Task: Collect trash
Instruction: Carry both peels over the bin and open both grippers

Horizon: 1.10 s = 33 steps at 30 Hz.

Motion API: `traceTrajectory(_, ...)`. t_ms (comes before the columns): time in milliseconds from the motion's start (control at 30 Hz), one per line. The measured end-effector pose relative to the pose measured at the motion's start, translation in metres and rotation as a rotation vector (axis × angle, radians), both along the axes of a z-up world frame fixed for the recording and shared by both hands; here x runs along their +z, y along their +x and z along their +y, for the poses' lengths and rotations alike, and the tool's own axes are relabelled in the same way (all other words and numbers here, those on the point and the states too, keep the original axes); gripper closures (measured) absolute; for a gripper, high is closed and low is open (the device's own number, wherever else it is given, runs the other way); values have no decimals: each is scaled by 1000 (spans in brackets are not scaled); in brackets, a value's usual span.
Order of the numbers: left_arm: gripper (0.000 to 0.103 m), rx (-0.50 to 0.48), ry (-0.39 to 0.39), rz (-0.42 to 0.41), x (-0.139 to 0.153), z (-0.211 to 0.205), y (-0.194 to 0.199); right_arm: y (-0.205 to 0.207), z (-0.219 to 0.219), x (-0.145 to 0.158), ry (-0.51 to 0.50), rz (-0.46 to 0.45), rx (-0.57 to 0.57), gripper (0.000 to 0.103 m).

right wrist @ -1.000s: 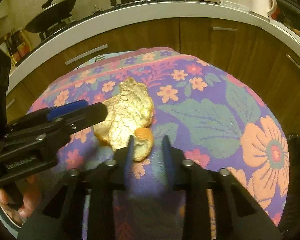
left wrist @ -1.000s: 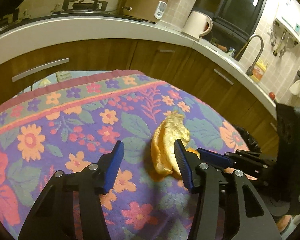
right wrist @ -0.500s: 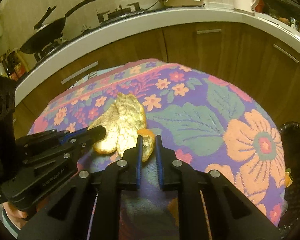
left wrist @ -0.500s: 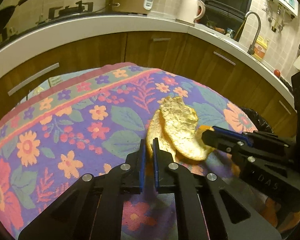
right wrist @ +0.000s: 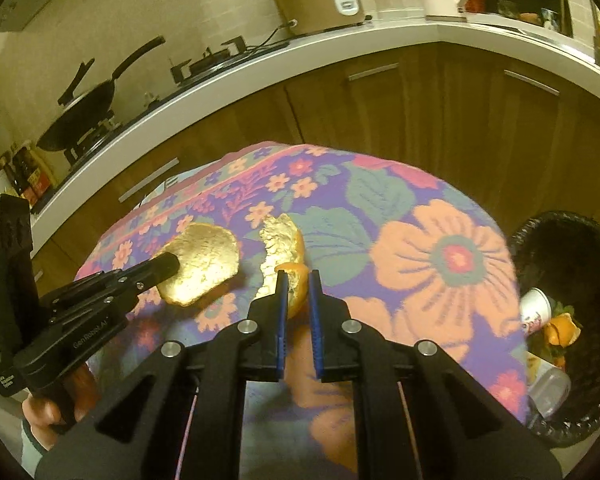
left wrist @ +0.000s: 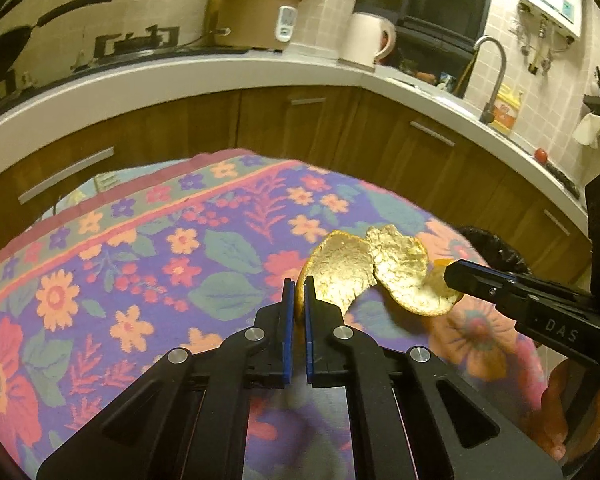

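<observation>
Two pieces of orange peel hang above a table with a flowered cloth [left wrist: 148,264]. My left gripper [left wrist: 299,284] is shut on one peel piece [left wrist: 340,272], which also shows in the right wrist view [right wrist: 204,264]. My right gripper [right wrist: 298,276] is shut on the other peel piece [right wrist: 284,248], seen in the left wrist view [left wrist: 404,272] beside the first. The two pieces are apart in the right wrist view. A black mesh trash bin [right wrist: 580,248] stands to the right of the table.
The bin holds a cup [right wrist: 534,312], orange peel [right wrist: 560,332] and a plastic bottle [right wrist: 548,388]. Behind the table runs a white kitchen counter [left wrist: 180,76] with wooden cabinets, a rice cooker [left wrist: 256,16], a kettle [left wrist: 366,38], a pan [right wrist: 80,108] and a sink tap [left wrist: 496,68].
My left gripper has shut on the peel. Both grippers have lifted and pulled apart, so the peel has split into two pieces. The bin has come into the right wrist view.
</observation>
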<state>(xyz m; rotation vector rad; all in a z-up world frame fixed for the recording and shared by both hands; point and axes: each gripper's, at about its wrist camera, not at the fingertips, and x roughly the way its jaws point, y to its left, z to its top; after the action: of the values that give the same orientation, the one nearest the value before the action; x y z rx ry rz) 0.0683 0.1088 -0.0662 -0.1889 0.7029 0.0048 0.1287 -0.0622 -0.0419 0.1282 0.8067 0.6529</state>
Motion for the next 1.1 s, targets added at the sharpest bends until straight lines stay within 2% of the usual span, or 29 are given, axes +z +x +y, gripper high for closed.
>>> traceTrajectory(167,101,-42,24,-36,15,-15,-4,-6,-28,13,4,-35,-39,95)
traceTrajectory(300,101,-100,65,-28,24,-40,3,-1,-61,20,24,-21,-87,96)
traceTrajectory(533,101,-265,137,-4,43,-120,32,5,-139,24,58,-18,-229,96)
traceTrajectory(800,101,-440,199,10,44,-220,63,21,-230,3,35,36,-392,95)
traceTrajectory(900,100,-476,200,40,33,-250,79,28,-246,-9,24,67,-414,95)
traceTrajectory(967,96,-498,197,64,27,-266,88,33,-253,-20,15,107,-423,94)
traceTrajectory(1033,78,-503,195,71,24,-274,92,33,-256,-25,5,122,-418,90)
traceTrajectory(1067,74,-502,198,63,25,-277,91,31,-258,-27,-9,118,-422,82)
traceTrajectory(1100,70,-504,201,52,26,-278,90,29,-260,-27,-17,111,-428,64)
